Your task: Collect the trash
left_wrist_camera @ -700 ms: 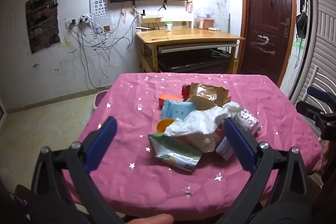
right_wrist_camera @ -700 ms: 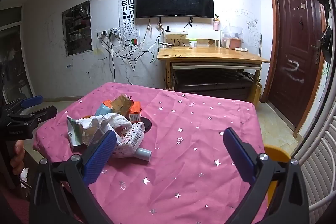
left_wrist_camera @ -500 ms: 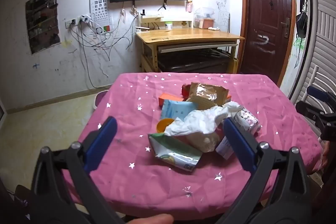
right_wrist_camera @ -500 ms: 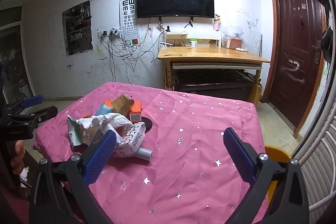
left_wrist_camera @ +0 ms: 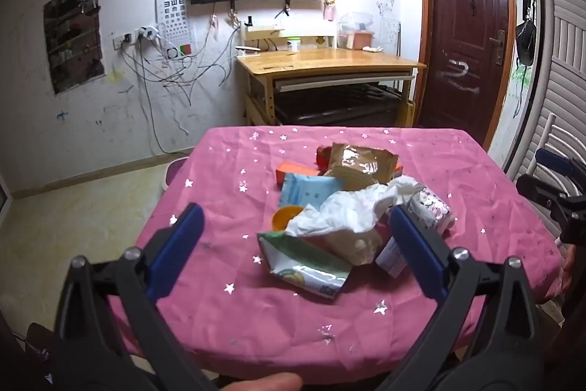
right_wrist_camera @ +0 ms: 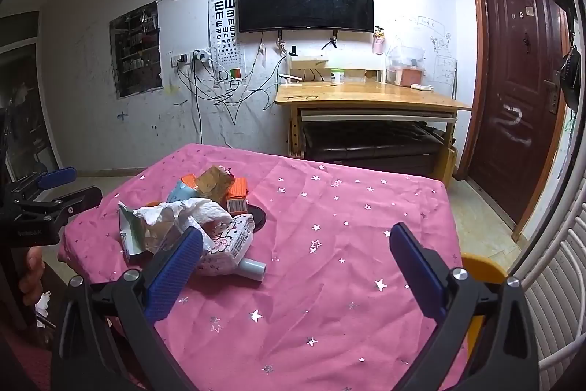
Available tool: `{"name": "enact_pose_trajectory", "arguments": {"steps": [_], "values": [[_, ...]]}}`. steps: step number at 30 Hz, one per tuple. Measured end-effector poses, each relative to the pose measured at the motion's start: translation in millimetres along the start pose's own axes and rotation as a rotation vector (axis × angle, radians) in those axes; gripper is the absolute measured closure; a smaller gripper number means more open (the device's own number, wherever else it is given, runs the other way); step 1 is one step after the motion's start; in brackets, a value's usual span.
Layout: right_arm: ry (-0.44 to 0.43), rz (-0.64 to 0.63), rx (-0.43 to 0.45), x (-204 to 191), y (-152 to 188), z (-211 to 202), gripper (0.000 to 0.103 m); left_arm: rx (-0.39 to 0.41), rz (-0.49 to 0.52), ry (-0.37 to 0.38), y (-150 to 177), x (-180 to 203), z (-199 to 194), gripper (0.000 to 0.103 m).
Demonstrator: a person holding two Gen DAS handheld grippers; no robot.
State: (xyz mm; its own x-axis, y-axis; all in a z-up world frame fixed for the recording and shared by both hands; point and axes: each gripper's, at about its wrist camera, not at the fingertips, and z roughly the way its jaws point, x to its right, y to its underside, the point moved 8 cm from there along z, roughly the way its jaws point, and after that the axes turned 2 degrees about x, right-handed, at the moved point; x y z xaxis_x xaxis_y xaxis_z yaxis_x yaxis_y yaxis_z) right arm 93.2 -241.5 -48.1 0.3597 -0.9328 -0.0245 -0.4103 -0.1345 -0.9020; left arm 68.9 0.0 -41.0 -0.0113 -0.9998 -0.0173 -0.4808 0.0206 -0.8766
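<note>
A pile of trash lies on the pink star-print tablecloth (left_wrist_camera: 227, 193): crumpled white paper (left_wrist_camera: 351, 207), a brown packet (left_wrist_camera: 360, 163), a light blue packet (left_wrist_camera: 311, 189), a green-and-white foil pouch (left_wrist_camera: 307, 262), an orange box (left_wrist_camera: 296, 169) and a pink cartoon pack (left_wrist_camera: 432, 207). My left gripper (left_wrist_camera: 293, 218) hovers open just short of the pile, nothing between its fingers. My right gripper (right_wrist_camera: 296, 231) is open above bare cloth, with the pile (right_wrist_camera: 190, 218) by its left finger. A small pale blue tube (right_wrist_camera: 252, 268) lies beside the cartoon pack (right_wrist_camera: 230, 240).
A yellow round object (right_wrist_camera: 483, 273) stands off the table's right edge. A wooden desk (right_wrist_camera: 366, 98) is behind the table under a wall TV, with a dark red door (right_wrist_camera: 520, 90) to its right. White radiator bars (right_wrist_camera: 549, 284) run along the right.
</note>
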Motion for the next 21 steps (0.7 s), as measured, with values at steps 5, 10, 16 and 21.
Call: {"name": "enact_pose_trajectory", "arguments": {"steps": [5, 10, 16, 21], "values": [[-0.003, 0.0, -0.001, -0.2, -0.4, 0.1, 0.007, 0.0, 0.001, 0.0, 0.0, 0.0, 0.0, 0.006], [-0.003, -0.001, -0.002, -1.3, -0.2, 0.3, 0.007, -0.001, 0.001, -0.001, 0.1, 0.0, 0.1, 0.006], [-0.003, -0.002, -0.001, -1.7, -0.1, 0.2, 0.007, -0.001, 0.003, -0.002, 0.1, 0.0, 0.0, 0.006], [-0.006, 0.0, -0.001, -1.6, -0.1, 0.2, 0.007, -0.002, 0.003, -0.001, 0.2, 0.1, 0.1, 0.006]]}}
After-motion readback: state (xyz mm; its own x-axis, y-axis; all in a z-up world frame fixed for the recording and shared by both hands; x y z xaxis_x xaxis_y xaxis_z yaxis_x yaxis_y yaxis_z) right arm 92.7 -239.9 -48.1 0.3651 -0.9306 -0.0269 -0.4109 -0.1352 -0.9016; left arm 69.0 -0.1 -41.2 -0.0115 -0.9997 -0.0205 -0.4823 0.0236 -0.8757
